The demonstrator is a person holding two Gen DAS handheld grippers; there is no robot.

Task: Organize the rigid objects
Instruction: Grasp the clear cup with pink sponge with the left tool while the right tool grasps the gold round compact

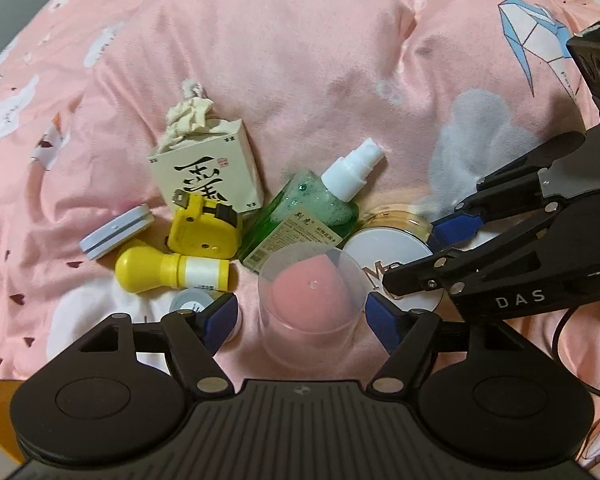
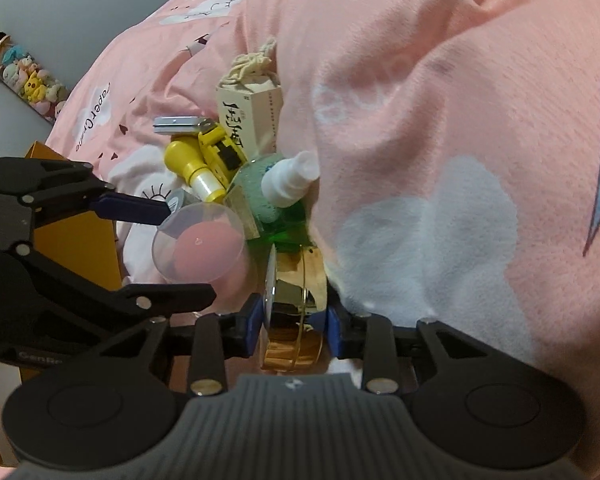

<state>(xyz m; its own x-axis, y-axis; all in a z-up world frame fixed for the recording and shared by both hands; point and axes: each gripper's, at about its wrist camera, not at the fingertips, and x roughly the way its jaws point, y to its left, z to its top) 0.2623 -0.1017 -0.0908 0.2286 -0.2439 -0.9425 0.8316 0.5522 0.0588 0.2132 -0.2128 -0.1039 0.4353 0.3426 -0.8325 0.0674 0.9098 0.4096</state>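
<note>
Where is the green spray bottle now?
In the left wrist view the green spray bottle lies in the middle of the pile on the pink quilt, between the yellow tape measure and the round compact.

The left gripper point(image 1: 302, 312) points steeply down, its blue pads point(image 1: 223, 316) spread wide and touching nothing. To its right, the right gripper point(image 2: 294, 322) also tilts down, jaws narrow, pads pressing an object's sides.
</note>
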